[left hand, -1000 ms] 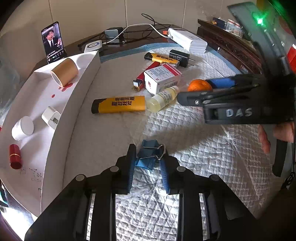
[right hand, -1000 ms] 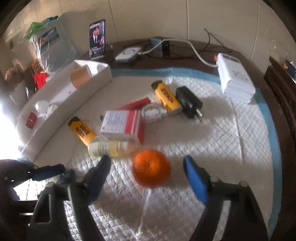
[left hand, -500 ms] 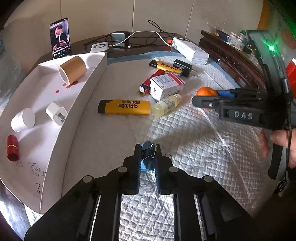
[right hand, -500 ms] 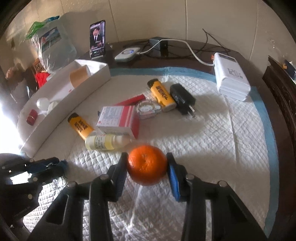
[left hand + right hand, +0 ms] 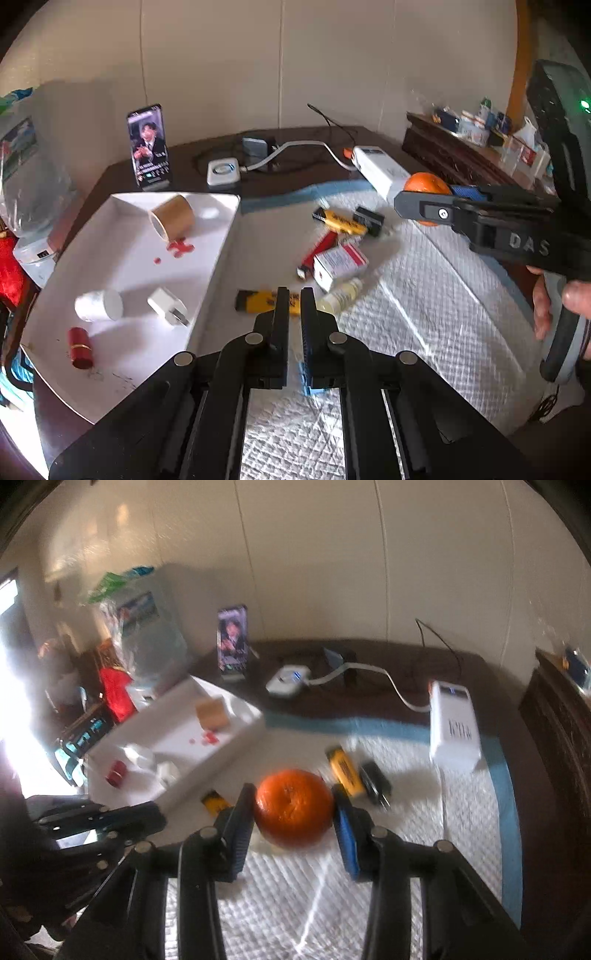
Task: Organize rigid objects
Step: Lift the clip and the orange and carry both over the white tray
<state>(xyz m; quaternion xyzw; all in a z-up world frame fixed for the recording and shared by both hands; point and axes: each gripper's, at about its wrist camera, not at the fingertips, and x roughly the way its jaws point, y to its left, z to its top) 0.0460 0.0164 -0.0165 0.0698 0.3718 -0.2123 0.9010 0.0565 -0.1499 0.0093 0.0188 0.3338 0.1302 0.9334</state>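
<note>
My right gripper [image 5: 293, 812] is shut on an orange [image 5: 293, 808] and holds it above the white quilted mat [image 5: 406, 849]; the orange also shows in the left wrist view [image 5: 424, 184]. My left gripper [image 5: 294, 306] is shut, with a blue binder clip [image 5: 306, 376] low between its fingers. The white tray [image 5: 221, 251] at the left holds a brown paper cup [image 5: 171, 219], a white cap [image 5: 99, 304], a white plug [image 5: 166, 304] and a red lipstick [image 5: 79, 347]. On the mat lie yellow tubes [image 5: 340, 219], a red-and-white box [image 5: 340, 260], a small bottle [image 5: 341, 291] and a black charger [image 5: 369, 219].
A phone [image 5: 147, 146] stands at the table's back. A white power bank [image 5: 380, 170], a round white charger [image 5: 223, 171] and cables lie behind the mat. A dark wooden shelf [image 5: 461, 155] with small items is at the right. A plastic bag [image 5: 147, 642] stands far left.
Both grippers rose from the mat. The right one closed on the orange and lifted it. The left one closed on the blue binder clip and lifted.
</note>
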